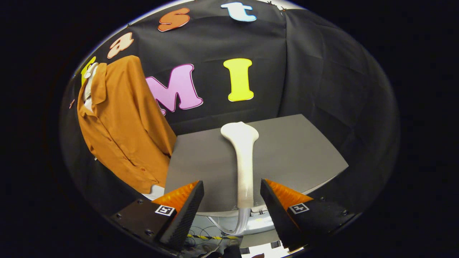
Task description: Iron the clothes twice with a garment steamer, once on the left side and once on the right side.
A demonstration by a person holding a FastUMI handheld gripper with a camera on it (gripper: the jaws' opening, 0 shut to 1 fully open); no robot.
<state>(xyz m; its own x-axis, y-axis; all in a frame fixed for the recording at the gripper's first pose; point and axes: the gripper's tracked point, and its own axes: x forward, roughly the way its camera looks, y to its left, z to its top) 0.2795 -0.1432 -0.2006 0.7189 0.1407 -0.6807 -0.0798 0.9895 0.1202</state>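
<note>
Ahead, tool (pixel 232 195) spread apart, steamer (pixel 243 163) between fingers, shirt (pixel 122 125) hem cut off.

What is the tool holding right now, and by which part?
Nothing. The tool is open, with the steamer's handle end between its fingers but untouched by either.

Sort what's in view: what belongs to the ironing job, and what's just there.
For the job: garment steamer lying on the table, between the open claw fingers; orange shirt hanging beside the table.
Just there: grey table; cables below.
</note>
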